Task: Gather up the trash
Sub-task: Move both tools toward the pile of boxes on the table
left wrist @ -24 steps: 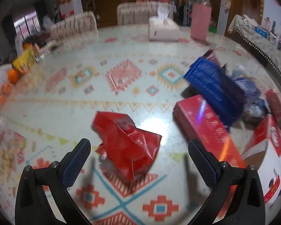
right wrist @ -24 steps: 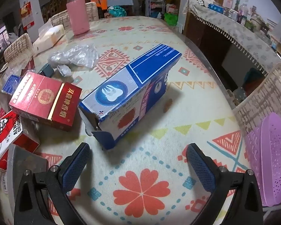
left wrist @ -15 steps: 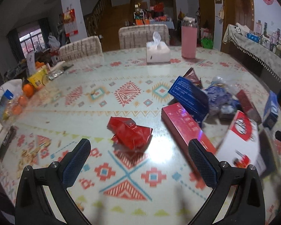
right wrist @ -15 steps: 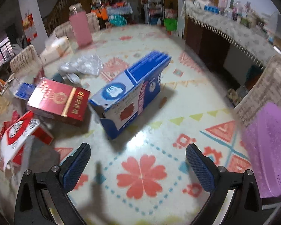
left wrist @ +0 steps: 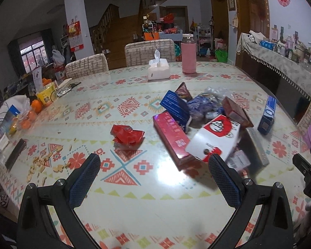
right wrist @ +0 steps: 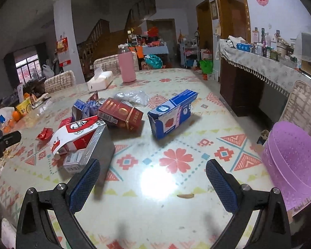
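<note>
Trash lies on the patterned table (left wrist: 134, 197). A crumpled red wrapper (left wrist: 126, 135) lies ahead of my left gripper (left wrist: 154, 181), which is open and empty above the table's near part. To its right sit a long red box (left wrist: 172, 138), a red-and-white carton (left wrist: 215, 137), blue packets and a dark red box. My right gripper (right wrist: 152, 183) is open and empty. Ahead of it lie a blue toothpaste box (right wrist: 173, 113), a dark red box (right wrist: 120, 113), the red-and-white carton (right wrist: 76, 131) and a grey box (right wrist: 99, 145). A purple basket (right wrist: 294, 166) stands at the right table edge.
A white tissue box (left wrist: 158, 71) and a pink bottle (left wrist: 188, 55) stand at the far side. Oranges and snack packs (left wrist: 35, 103) crowd the left edge, with seed shells (left wrist: 43, 161) near it. Chairs stand behind the table; a sideboard (right wrist: 269, 70) is on the right.
Both grippers have pulled back and risen from the table, so the red wrapper and the blue box look farther away. Both stay open and empty.
</note>
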`<action>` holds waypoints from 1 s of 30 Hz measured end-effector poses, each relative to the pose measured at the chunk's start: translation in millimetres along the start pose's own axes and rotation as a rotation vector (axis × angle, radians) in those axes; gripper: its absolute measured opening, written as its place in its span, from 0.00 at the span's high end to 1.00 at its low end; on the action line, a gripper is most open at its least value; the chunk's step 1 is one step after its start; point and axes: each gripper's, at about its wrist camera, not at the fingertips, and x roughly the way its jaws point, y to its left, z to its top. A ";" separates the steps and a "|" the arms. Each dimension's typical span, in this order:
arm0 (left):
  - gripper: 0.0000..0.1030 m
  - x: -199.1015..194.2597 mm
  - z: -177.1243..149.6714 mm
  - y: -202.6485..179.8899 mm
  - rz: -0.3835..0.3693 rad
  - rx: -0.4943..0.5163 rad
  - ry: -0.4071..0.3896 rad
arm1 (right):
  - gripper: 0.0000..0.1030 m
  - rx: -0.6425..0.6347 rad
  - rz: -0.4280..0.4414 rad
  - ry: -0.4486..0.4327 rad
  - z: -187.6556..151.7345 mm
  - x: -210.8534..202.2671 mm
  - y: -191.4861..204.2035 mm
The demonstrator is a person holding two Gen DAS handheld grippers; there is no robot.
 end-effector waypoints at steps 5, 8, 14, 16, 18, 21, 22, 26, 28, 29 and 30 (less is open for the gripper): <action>0.00 -7.2 -0.9 -17.6 0.039 -0.013 0.005 | 0.00 -0.015 -0.014 -0.001 3.5 -1.5 -23.7; 0.00 -7.0 -0.4 -30.3 0.056 -0.024 0.015 | 0.00 0.003 0.029 0.008 6.8 -0.8 -39.3; 0.00 0.3 5.5 -54.0 0.110 -0.045 0.030 | 0.00 -0.031 0.095 -0.002 10.5 22.0 -51.3; 0.00 2.6 8.4 -59.0 0.124 -0.052 0.036 | 0.00 -0.016 0.148 0.029 13.1 31.3 -53.2; 0.00 5.9 13.4 -64.6 0.143 -0.049 0.046 | 0.00 0.006 0.207 0.029 18.1 36.2 -54.9; 0.00 9.2 22.4 -65.9 0.141 -0.065 0.044 | 0.00 -0.006 0.247 0.030 21.8 42.1 -51.7; 0.00 10.8 24.9 -66.2 0.142 -0.073 0.045 | 0.00 -0.013 0.256 0.042 22.3 45.8 -49.5; 0.00 17.9 35.3 -60.1 0.122 -0.109 0.064 | 0.00 -0.033 0.281 0.109 22.9 58.2 -44.0; 0.00 20.9 38.9 -52.1 0.110 -0.142 0.072 | 0.00 -0.042 0.303 0.128 22.5 61.0 -43.5; 0.00 21.3 39.8 -47.6 0.102 -0.163 0.076 | 0.00 -0.051 0.318 0.136 22.4 61.6 -42.4; 0.00 20.8 40.3 -40.8 0.092 -0.189 0.079 | 0.00 -0.061 0.330 0.142 22.2 62.1 -41.0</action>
